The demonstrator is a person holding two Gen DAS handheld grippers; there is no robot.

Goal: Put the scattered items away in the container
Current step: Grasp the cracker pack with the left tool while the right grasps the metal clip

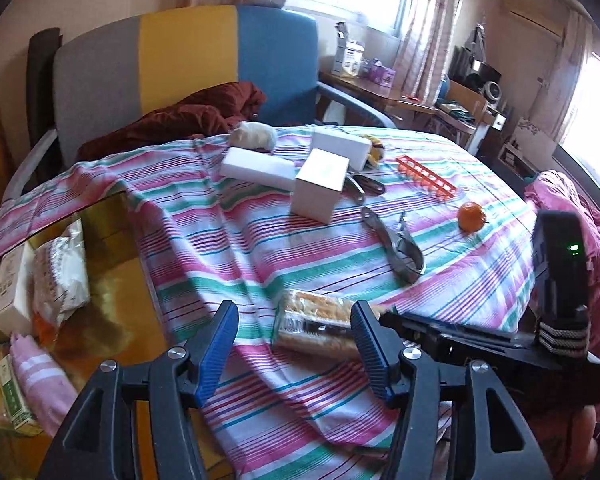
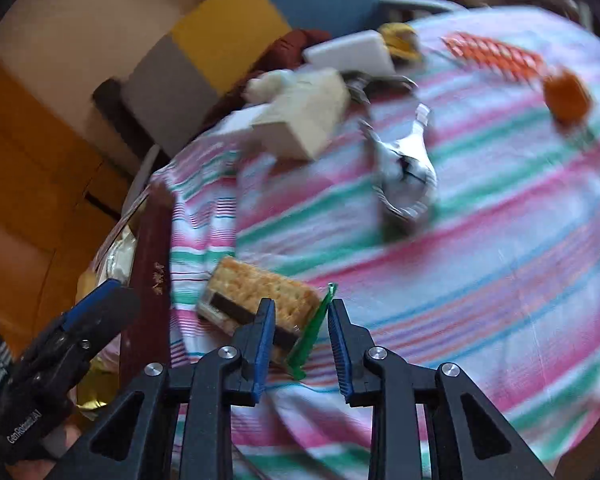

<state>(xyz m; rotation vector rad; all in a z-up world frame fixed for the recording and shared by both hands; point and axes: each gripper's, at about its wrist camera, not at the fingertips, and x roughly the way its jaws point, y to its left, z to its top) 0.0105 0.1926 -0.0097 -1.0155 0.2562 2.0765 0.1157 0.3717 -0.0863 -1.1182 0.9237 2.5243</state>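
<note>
A clear packet of crackers [image 1: 320,326] [image 2: 256,292] lies on the striped cloth near its left edge. My right gripper [image 2: 302,344] has its jaws close together, and the packet's green end flap [image 2: 314,328] runs slantwise from one pad to the other. In the left wrist view its black body [image 1: 480,340] reaches in from the right. My left gripper [image 1: 296,320] hangs open just short of the packet with nothing between its pads; its blue fingers [image 2: 96,300] show at the lower left. The gold-lined box [image 1: 112,264] [image 2: 152,280] stands left of the cloth and holds a carton and snack bags.
Further back on the cloth are three white boxes [image 1: 320,186], a metal press [image 1: 396,248], an orange [image 1: 471,216], a red rack [image 1: 426,178], a dark metal tool [image 1: 364,188] and a pale bundle [image 1: 254,136]. A grey, yellow and blue chair [image 1: 188,60] stands behind.
</note>
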